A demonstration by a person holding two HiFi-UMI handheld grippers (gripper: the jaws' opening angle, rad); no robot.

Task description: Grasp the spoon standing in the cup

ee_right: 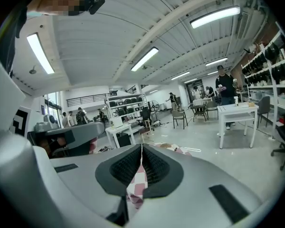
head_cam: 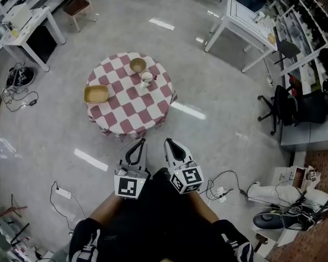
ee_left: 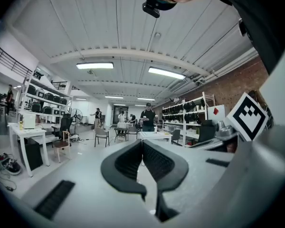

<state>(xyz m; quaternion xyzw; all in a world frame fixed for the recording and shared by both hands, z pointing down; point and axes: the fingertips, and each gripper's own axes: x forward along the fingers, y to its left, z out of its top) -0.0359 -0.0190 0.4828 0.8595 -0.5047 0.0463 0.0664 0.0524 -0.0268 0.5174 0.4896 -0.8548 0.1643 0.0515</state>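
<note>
Site: large open-plan robotics lab or workshop hall. Polished grey floor [head_cam: 218,91]; ribbed white ceiling [ee_left: 133,27] with fluorescent strip lights [ee_left: 95,66]; brick wall [ee_left: 232,87] on one side. Metal shelving racks [ee_left: 187,113] loaded with dark equipment. White workbenches [head_cam: 238,21] along the edges, office chair [head_cam: 279,105], pedestal fan [ee_left: 76,115]. Loose cables [head_cam: 19,100] and a power strip [head_cam: 63,192] on the floor. Round surface under a red-and-white checked cloth [head_cam: 131,111] mid-floor. People [ee_left: 147,118] standing in the background.
</note>
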